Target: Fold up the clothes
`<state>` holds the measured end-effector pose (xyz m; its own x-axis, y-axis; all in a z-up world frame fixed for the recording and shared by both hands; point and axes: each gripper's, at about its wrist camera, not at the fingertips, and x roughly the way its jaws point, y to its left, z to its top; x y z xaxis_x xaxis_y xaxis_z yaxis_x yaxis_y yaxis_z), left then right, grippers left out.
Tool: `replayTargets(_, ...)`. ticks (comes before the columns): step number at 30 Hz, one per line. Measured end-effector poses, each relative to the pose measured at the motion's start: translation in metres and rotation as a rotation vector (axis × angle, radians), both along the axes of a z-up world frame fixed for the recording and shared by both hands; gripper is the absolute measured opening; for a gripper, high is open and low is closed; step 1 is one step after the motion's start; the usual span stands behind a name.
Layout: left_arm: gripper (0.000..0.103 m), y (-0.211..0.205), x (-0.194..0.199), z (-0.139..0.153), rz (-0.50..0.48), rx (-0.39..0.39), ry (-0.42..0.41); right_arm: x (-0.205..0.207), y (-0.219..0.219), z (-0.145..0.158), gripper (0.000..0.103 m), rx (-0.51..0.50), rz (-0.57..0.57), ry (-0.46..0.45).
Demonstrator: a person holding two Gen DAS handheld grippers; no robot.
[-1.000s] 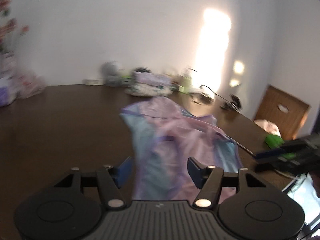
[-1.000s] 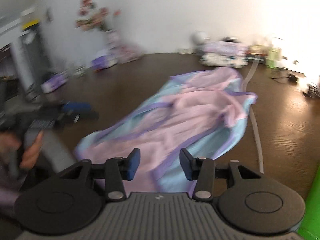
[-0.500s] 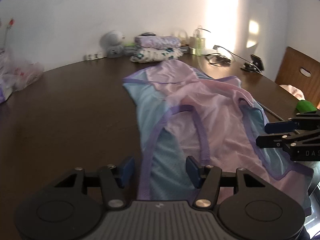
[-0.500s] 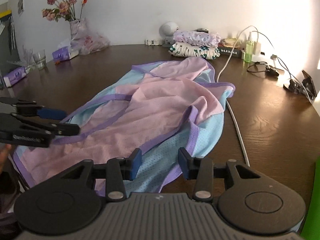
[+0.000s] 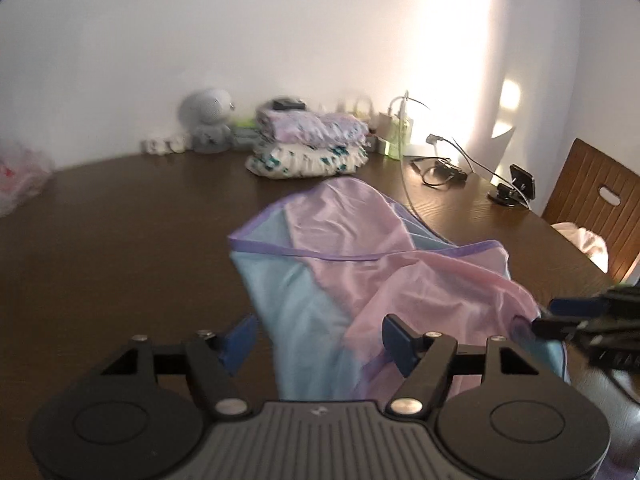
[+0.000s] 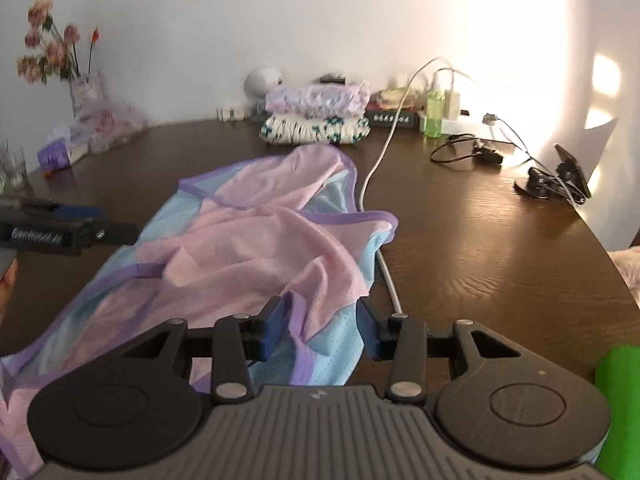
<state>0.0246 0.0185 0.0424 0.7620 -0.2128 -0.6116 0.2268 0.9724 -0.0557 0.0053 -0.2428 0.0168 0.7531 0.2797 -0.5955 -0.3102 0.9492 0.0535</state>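
Observation:
A thin pink and light-blue garment [image 6: 256, 240] with purple trim lies crumpled along the dark wooden table [image 6: 500, 248]. My right gripper [image 6: 320, 326] is open and low over the garment's near right edge, with a purple-trimmed fold lying between its fingers. My left gripper [image 5: 318, 340] is open at the garment [image 5: 360, 272]'s near left side, blue cloth showing in the gap. Each gripper appears in the other's view: the right gripper [image 5: 580, 316] at the right edge, the left gripper [image 6: 72, 232] at the left, held by a hand.
Two folded clothes [image 6: 316, 116] are stacked at the table's back. A white cable [image 6: 380, 152] runs beside the garment's right side. A green bottle [image 6: 434, 114], black cords, a phone stand [image 6: 560, 176], flowers [image 6: 52, 48], a tissue pack and a wooden chair [image 5: 592, 208] are around.
Both grippers have shifted over the garment's near end. The right gripper has moved forward so a purple-trimmed fold now sits between its fingers. Both remain open.

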Motion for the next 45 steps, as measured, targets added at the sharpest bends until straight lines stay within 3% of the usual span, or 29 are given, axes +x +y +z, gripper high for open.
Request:
replayTargets(1,0.061,-0.003,0.006,-0.003,-0.006,0.003,0.014,0.003,0.002,-0.002,0.036,-0.002,0.007,0.007)
replayTargets(3,0.031,-0.008,0.014,-0.008,-0.012,0.007,0.039,0.007,0.008,-0.005,0.029,-0.007,0.025,0.025)
replayTargets(6,0.009,0.001,0.005,-0.011,0.038,0.006,0.043,0.009,0.014,-0.009,0.025,-0.006,0.06,0.039)
replayTargets(9,0.004,0.01,-0.004,-0.014,0.088,0.005,0.046,0.01,0.019,-0.012,0.024,0.005,0.101,0.049)
replayTargets(14,0.002,0.026,-0.021,-0.018,0.177,0.001,0.054,0.013,0.023,-0.011,0.022,0.012,0.146,0.06)
replayTargets(20,0.002,0.054,-0.082,-0.02,0.327,0.01,0.069,0.019,0.036,-0.008,0.022,0.045,0.251,0.086)
replayTargets(23,0.003,0.063,-0.099,-0.014,0.323,-0.045,0.136,0.025,0.056,-0.007,0.019,-0.037,0.25,0.057)
replayTargets(26,0.014,0.071,-0.097,-0.003,0.278,-0.071,0.147,0.024,0.067,-0.003,0.02,-0.082,0.227,0.028)
replayTargets(29,0.054,0.088,-0.083,0.01,0.314,-0.061,0.085,0.008,0.065,0.009,0.025,-0.048,0.254,0.013)
replayTargets(30,0.056,0.093,-0.078,0.014,0.327,-0.057,0.065,0.002,0.063,0.014,0.028,-0.028,0.269,0.011)
replayTargets(33,0.056,0.104,-0.046,0.009,0.332,0.007,0.039,-0.016,0.059,0.02,0.033,0.008,0.304,0.055)
replayTargets(37,0.053,0.105,-0.005,-0.009,0.312,0.099,0.052,-0.042,0.068,0.019,0.037,-0.023,0.344,0.091)
replayTargets(38,0.045,0.104,0.002,-0.013,0.31,0.121,0.061,-0.047,0.071,0.016,0.037,-0.035,0.36,0.102)
replayTargets(39,0.025,0.104,0.008,-0.017,0.305,0.139,0.067,-0.049,0.075,0.013,0.037,-0.047,0.367,0.114)
replayTargets(40,0.016,0.104,0.01,-0.019,0.295,0.148,0.065,-0.05,0.079,0.009,0.036,-0.062,0.373,0.132)
replayTargets(42,0.011,0.101,0.009,-0.021,0.267,0.195,0.062,-0.051,0.084,0.003,0.034,-0.086,0.385,0.122)
replayTargets(45,0.008,0.092,-0.002,-0.025,0.26,0.361,0.048,-0.046,0.089,0.003,0.032,-0.102,0.409,0.115)
